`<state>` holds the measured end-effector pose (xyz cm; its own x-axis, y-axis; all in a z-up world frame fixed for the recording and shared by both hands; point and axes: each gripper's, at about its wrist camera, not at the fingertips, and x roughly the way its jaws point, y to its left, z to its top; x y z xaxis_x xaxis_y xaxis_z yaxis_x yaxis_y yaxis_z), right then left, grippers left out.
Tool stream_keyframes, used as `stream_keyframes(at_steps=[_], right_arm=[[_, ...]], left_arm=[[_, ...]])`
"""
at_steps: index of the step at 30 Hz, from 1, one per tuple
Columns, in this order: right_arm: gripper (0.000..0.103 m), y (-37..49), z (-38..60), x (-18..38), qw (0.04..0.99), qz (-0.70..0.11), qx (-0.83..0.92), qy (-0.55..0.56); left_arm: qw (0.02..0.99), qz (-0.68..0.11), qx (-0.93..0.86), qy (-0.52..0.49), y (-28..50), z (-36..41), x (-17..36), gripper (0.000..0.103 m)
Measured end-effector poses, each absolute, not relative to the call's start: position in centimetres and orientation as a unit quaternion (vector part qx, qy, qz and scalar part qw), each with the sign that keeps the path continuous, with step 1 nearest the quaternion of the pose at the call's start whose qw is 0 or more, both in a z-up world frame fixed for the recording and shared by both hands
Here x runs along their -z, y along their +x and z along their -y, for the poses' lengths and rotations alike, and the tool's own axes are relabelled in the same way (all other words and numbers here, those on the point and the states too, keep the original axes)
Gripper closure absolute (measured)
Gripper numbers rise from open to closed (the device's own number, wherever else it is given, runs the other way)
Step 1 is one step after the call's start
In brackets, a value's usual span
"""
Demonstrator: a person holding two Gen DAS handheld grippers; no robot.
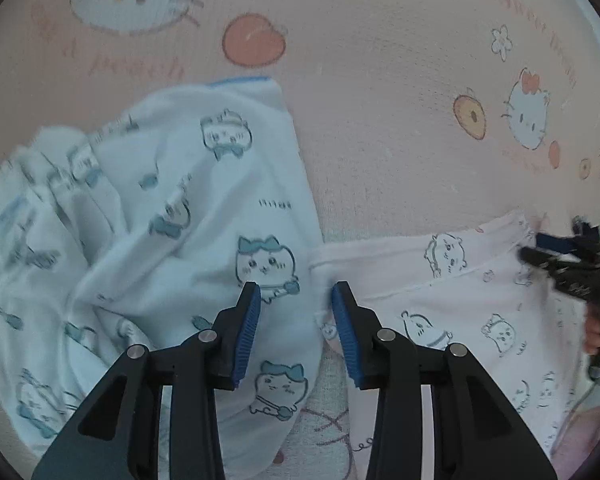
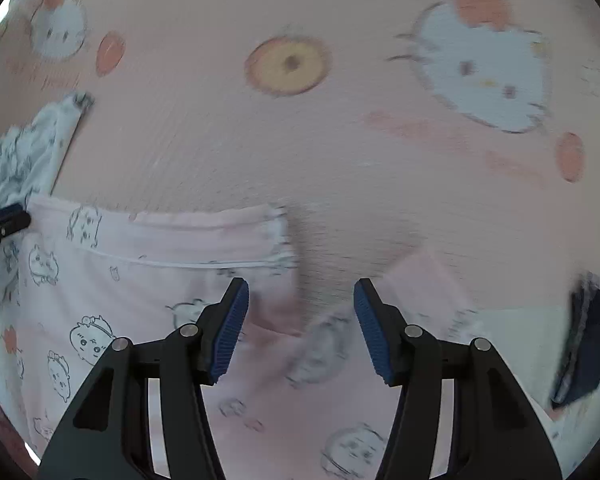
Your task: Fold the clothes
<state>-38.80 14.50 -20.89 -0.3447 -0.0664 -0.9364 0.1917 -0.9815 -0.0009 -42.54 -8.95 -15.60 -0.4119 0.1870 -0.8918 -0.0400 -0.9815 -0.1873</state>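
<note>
A pale blue garment (image 1: pixel 172 216) with cartoon cats lies crumpled on the left of the pink printed sheet (image 1: pixel 380 100). A pale pink garment (image 1: pixel 460 300) with cartoon bears lies to its right, and fills the lower left of the right wrist view (image 2: pixel 140 280). My left gripper (image 1: pixel 296 304) is open and empty, hovering over the gap where the two garments meet. My right gripper (image 2: pixel 300 304) is open and empty above the pink garment's right edge; it also shows at the right edge of the left wrist view (image 1: pixel 560 264). My left gripper's tip shows at the far left (image 2: pixel 4 220).
The pink sheet (image 2: pixel 300 140) with cat, peach and donut prints covers the whole surface. A dark navy item (image 2: pixel 584 336) lies at the right edge, on a white patch. A bit of the blue garment (image 2: pixel 24 152) shows at the left.
</note>
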Motion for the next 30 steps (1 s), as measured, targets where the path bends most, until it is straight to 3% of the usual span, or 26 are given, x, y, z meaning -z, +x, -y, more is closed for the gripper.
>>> stream_keyframes(at_steps=[3,8,11,15,18,21,23,26,28,30], right_arm=[[0.047,-38.7,-13.8,21.6,0.083,-0.085,0.83,0.545],[0.054,-39.9,-17.2,21.5,0.029,-0.047,0.841,0.539],[0.055,-40.2,-18.7,21.6,-0.002,-0.035,0.847,0.531],[0.055,-39.7,-19.3,21.2,-0.072,-0.086,0.851,0.513],[0.055,-38.7,-18.0,19.6,-0.018,-0.052,0.86,0.508],[0.055,-37.4,-14.5,18.5,0.052,-0.061,0.864,0.498],[0.056,-36.6,-12.5,18.2,0.085,-0.067,0.859,0.5],[0.056,-35.7,-11.5,19.4,0.085,-0.081,0.839,0.532],[0.056,-35.7,-11.9,19.3,0.082,-0.071,0.837,0.536],[0.055,-35.7,-12.5,19.0,0.074,-0.067,0.839,0.536]], left_arm=[[0.095,0.047,-0.84,-0.532,-42.7,8.0,16.2,0.064],[0.068,-0.083,-0.859,-0.5,-43.9,5.8,16.4,0.062],[0.071,-0.08,-0.858,-0.502,-45.4,7.4,15.6,0.062],[0.046,-0.015,-0.873,-0.486,-45.5,10.4,13.5,0.062],[0.095,0.049,-0.869,-0.483,-44.0,11.5,11.9,0.062],[0.116,-0.034,-0.83,-0.545,-42.2,9.7,13.9,0.062],[0.061,-0.133,-0.806,-0.573,-41.2,8.9,16.5,0.06],[0.039,-0.137,-0.813,-0.565,-41.9,10.1,16.5,0.059],[-0.065,-0.192,-0.814,-0.545,-43.4,11.8,16.9,0.06],[-0.094,-0.138,-0.815,-0.554,-44.4,14.1,16.5,0.061]])
